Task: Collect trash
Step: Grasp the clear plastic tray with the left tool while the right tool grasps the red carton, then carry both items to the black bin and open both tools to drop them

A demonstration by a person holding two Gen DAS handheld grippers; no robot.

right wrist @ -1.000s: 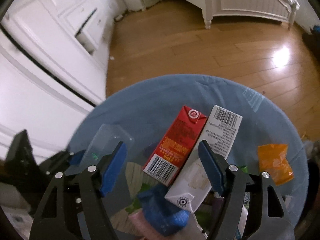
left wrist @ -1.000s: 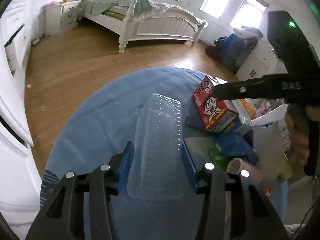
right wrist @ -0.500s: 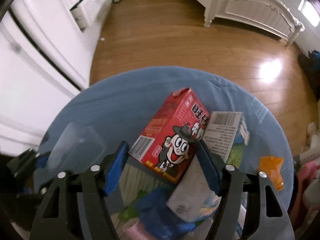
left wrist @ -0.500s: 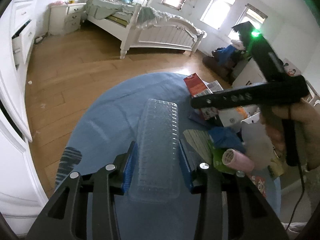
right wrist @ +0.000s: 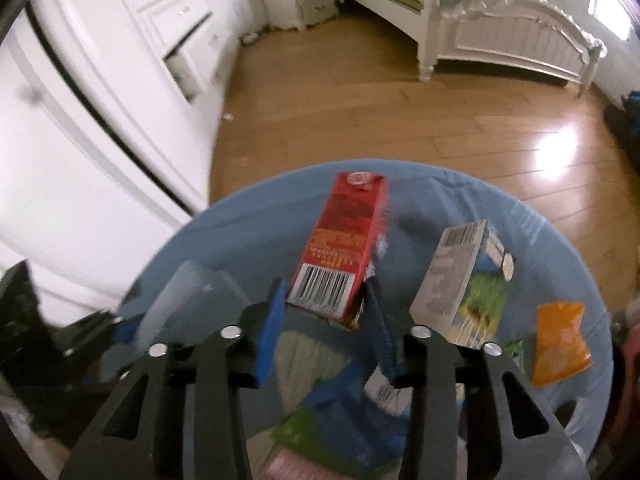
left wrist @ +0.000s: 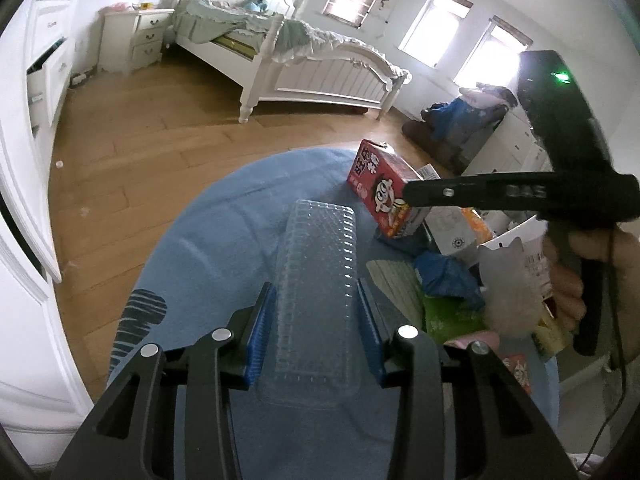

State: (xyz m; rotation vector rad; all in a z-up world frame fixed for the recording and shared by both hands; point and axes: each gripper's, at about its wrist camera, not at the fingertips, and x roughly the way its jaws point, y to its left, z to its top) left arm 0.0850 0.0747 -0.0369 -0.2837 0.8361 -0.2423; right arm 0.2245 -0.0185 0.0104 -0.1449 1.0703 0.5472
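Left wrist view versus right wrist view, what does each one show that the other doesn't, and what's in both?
Left wrist only: windows, and a hand holding the right tool.

Right wrist only: the red carton's barcode end between the right tool's closing pads, plus an orange packet.

Both: the blue table, red carton, clear plastic tray in the left tool, and the bed.

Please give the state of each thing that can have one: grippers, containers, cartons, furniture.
Left gripper: shut on clear tray.
Right gripper: jaws closing on red carton, which is lifted and tilted.
Grey carton: lying on table.
Drawer: open.
Bed: unmade.
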